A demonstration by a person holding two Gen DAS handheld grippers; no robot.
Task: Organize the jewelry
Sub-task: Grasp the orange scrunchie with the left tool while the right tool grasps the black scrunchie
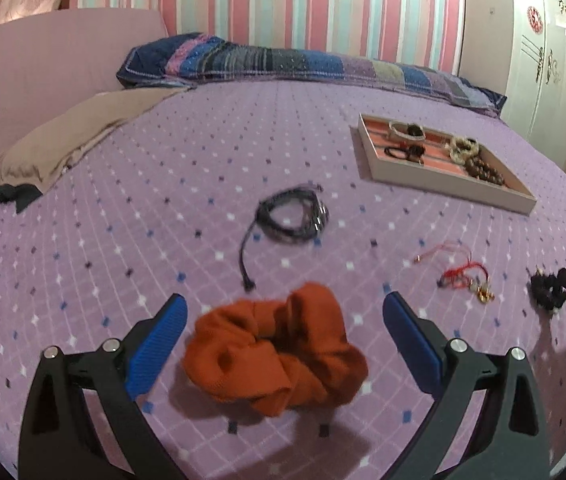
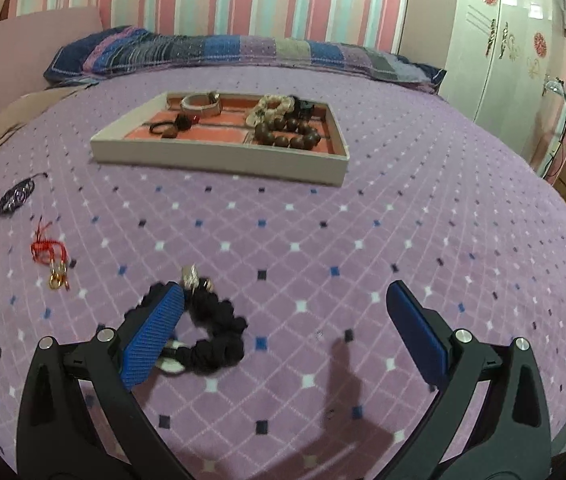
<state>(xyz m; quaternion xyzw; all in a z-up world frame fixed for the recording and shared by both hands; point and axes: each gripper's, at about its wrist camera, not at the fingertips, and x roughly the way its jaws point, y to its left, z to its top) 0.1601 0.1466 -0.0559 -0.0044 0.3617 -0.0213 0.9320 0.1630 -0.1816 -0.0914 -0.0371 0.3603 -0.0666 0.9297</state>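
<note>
Your tray at 12 o'clock on the bed holds brown beads, a pale bracelet and dark hair ties. Both hand-held grippers gape wide, empty: left hand-held gripper around the orange scrunchie, right hand-held gripper beside the black scrunchie.

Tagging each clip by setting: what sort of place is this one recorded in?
Most likely a home bedroom. The work surface is a bed with a purple patterned bedspread, a striped pillow lies along its far edge, and a white wardrobe stands against pink striped wallpaper. A jewelry tray sits on the bed.
</note>
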